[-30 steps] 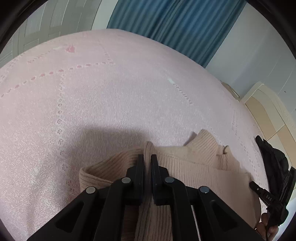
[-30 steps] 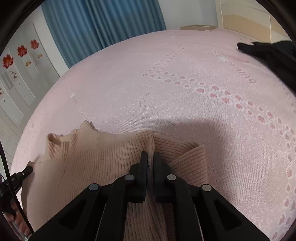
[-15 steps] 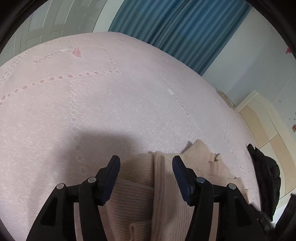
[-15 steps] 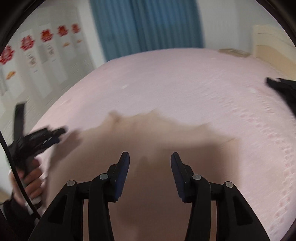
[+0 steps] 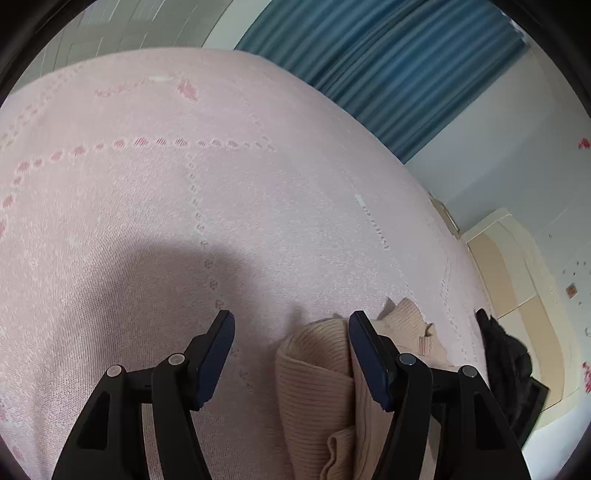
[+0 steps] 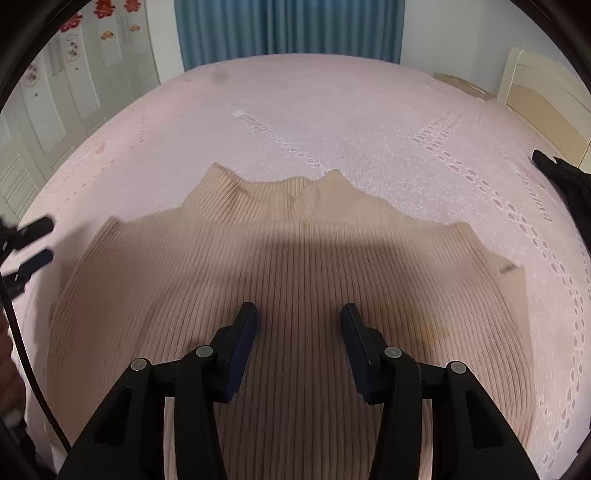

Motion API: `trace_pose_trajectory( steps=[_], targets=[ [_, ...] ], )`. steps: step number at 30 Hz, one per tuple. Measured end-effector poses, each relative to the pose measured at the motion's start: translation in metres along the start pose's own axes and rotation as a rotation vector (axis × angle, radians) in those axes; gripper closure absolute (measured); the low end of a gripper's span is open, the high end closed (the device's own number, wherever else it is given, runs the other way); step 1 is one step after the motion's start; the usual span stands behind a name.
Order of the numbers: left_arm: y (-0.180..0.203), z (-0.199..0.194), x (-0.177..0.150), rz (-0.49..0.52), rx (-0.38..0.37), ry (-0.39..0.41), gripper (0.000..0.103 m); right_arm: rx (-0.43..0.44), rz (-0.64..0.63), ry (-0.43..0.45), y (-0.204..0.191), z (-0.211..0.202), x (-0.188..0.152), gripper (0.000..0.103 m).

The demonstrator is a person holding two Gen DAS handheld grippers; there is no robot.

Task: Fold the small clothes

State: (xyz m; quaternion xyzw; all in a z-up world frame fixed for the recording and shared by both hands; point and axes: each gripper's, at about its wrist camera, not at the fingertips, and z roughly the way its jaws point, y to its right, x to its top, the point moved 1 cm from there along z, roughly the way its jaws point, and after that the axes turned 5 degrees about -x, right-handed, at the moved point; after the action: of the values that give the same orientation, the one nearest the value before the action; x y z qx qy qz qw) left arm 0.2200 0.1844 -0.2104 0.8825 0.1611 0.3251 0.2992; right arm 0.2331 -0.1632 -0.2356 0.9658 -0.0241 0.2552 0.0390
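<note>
A beige ribbed knit sweater (image 6: 295, 280) lies flat on the pink bedspread (image 6: 332, 122), collar pointing away, sleeves folded in. My right gripper (image 6: 299, 314) is open and empty, hovering above the sweater's middle. In the left wrist view the sweater's left edge (image 5: 314, 373) shows a folded sleeve. My left gripper (image 5: 291, 321) is open and empty, its right finger over that edge, its left finger over bare bedspread (image 5: 184, 203). The left gripper's fingers (image 6: 33, 229) show at the left edge of the right wrist view.
A black garment (image 5: 506, 358) lies on the bed to the right of the sweater, also in the right wrist view (image 6: 565, 181). Blue curtains (image 6: 288, 29) and white wardrobe doors (image 6: 55, 96) stand beyond the bed. A cream headboard (image 6: 546, 92) is at the right.
Both grippers were shut on the sweater's folded sleeves a second ago. Both have opened, let go and pulled back. The right gripper has swung over the sweater's middle.
</note>
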Motion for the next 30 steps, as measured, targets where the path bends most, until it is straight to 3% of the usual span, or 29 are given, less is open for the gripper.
trace_pose_trajectory(
  steps=[3,8,14,22,30],
  targets=[
    [0.001,0.004,-0.003,-0.002,-0.031,-0.041,0.041,-0.023,0.035,-0.045,0.003,0.018,0.015,0.057],
    [0.014,0.003,-0.008,0.096,0.029,-0.023,0.041,-0.042,0.051,-0.064,0.0,0.035,0.035,0.056],
    [0.014,0.006,-0.01,0.069,-0.008,-0.041,0.041,-0.039,0.046,-0.062,0.001,0.035,0.035,0.056],
    [0.014,0.003,-0.017,0.043,-0.057,-0.036,0.041,-0.025,-0.026,-0.026,0.002,-0.012,-0.003,0.057],
    [0.041,-0.011,-0.048,0.133,-0.105,-0.037,0.04,0.027,-0.045,-0.012,0.007,-0.06,-0.064,0.057]
  ],
)
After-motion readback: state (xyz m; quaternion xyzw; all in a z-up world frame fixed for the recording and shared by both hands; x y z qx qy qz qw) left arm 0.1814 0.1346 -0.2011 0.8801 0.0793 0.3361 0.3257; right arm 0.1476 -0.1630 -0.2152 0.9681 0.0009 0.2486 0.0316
